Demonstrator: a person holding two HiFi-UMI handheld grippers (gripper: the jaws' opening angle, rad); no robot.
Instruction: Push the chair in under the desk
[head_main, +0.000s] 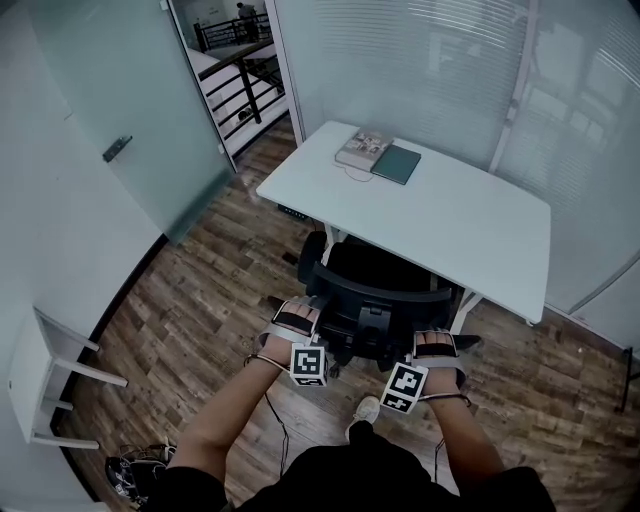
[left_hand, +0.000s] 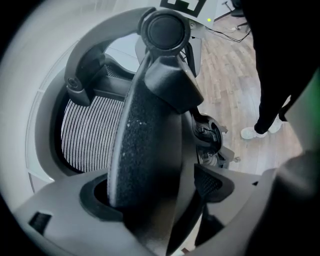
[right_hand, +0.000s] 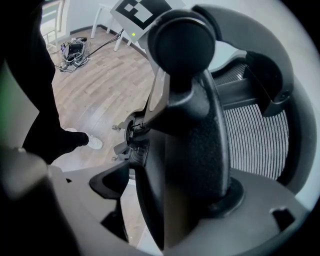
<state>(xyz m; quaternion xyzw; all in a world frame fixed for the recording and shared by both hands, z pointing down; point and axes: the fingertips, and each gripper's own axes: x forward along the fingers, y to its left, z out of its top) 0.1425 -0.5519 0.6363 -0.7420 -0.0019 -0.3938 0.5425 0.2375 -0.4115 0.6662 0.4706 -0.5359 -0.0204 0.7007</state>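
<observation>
chair (head_main: 372, 262) sits half under the desk (head_main: 470, 222), left gripper (head_main: 297, 322) and right gripper (head_main: 435, 346) both clamped on its backrest (head_main: 385, 300); pushing step in hand, next calls for 1 even, straight shove forward

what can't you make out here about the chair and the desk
- Seat and wheels of the chair: in the head view, its own backrest and the desk top cover them.
- How far under the seat sits: in both gripper views, a close black chair part blocks the middle.
- Titles on the books: too small in the head view.
- What lies beyond the frosted glass wall: blurred by the glass in the head view.
</observation>
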